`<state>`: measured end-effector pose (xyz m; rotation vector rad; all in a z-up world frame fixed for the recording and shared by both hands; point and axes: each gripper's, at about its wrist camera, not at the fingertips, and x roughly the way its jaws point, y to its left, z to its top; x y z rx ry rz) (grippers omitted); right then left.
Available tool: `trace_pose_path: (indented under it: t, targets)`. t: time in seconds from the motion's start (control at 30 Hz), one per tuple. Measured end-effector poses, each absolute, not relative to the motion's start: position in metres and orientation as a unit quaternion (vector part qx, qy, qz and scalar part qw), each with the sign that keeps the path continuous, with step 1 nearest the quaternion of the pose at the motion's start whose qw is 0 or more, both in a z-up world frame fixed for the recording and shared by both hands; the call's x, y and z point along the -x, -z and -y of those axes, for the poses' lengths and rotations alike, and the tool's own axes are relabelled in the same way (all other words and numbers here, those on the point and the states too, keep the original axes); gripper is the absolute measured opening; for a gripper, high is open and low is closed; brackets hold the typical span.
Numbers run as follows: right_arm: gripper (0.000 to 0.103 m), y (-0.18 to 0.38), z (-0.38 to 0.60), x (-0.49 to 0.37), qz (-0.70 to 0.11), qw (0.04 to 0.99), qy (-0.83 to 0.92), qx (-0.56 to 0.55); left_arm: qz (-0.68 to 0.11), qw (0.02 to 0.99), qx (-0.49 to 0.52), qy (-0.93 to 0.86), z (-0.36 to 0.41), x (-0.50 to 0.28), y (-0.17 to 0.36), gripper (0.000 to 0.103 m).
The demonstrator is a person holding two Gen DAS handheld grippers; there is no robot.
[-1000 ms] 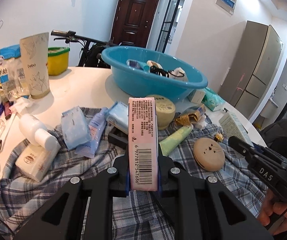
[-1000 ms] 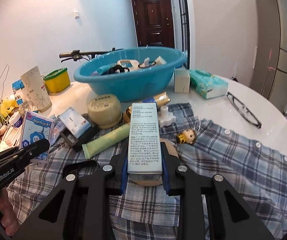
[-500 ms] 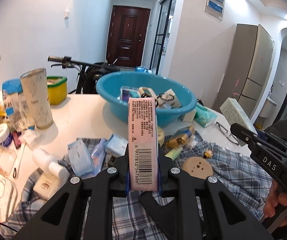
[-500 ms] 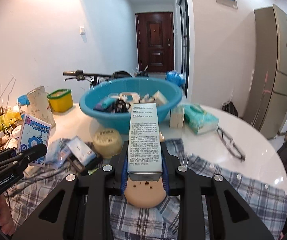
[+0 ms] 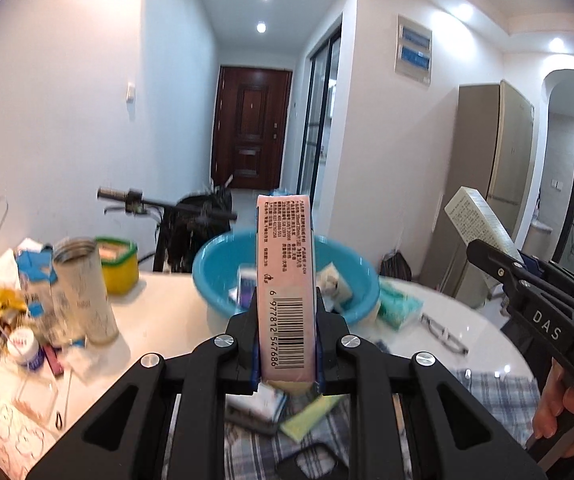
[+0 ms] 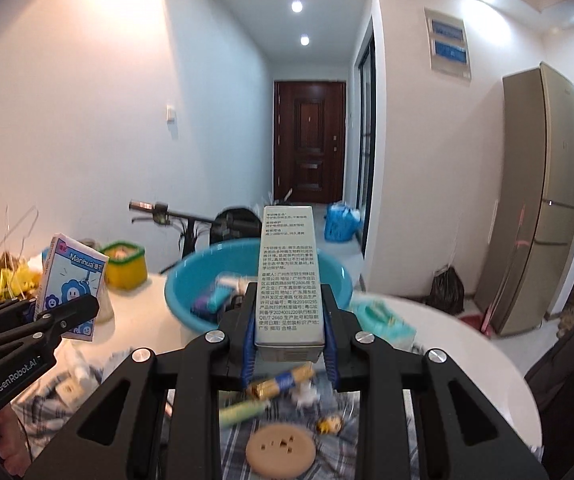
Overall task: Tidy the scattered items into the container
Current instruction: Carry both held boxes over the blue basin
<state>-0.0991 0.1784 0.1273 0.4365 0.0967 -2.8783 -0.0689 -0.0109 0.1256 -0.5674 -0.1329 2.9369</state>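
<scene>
My left gripper (image 5: pixel 285 344) is shut on a pink carton with a barcode (image 5: pixel 285 276), held upright high above the table, just in front of the blue basin (image 5: pixel 215 280). My right gripper (image 6: pixel 289 332) is shut on a grey-green box with printed text (image 6: pixel 290 276), also raised in front of the basin (image 6: pixel 179 292). The basin holds several small items. The right gripper and its box show at the right of the left wrist view (image 5: pixel 483 224). The left gripper's carton, blue cartoon side, shows at the left of the right wrist view (image 6: pixel 71 284).
A plaid cloth (image 6: pixel 243 440) on the white round table (image 6: pixel 463 344) carries a tan round disc (image 6: pixel 281 449), a green tube (image 6: pixel 243 411), a gold packet (image 6: pixel 283 380) and a small figurine (image 6: pixel 329 425). A tall cup (image 5: pixel 87 292), yellow tub (image 5: pixel 118 268), tissue pack (image 6: pixel 381 318) and glasses (image 5: pixel 443 334) are nearby.
Both grippers have risen from just above the cloth, each keeping its box. The views now look over the basin and down the hallway; the table items have dropped low in frame.
</scene>
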Motion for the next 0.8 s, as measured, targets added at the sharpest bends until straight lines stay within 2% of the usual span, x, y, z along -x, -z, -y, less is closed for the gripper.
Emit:
trace_pose_path:
  t: [0.43, 0.8]
  targets:
    - [0.026, -0.187, -0.172, 0.110, -0.016, 0.114, 0.991, -0.072, 0.057, 0.089, 0.109, -0.988, 0.002, 0.090, -0.191, 0.020]
    - [0.026, -0.201, -0.173, 0.132, 0.004, 0.116, 0.992, -0.041, 0.066, 0.092, 0.083, -0.990, -0.004, 0.122, -0.204, 0.020]
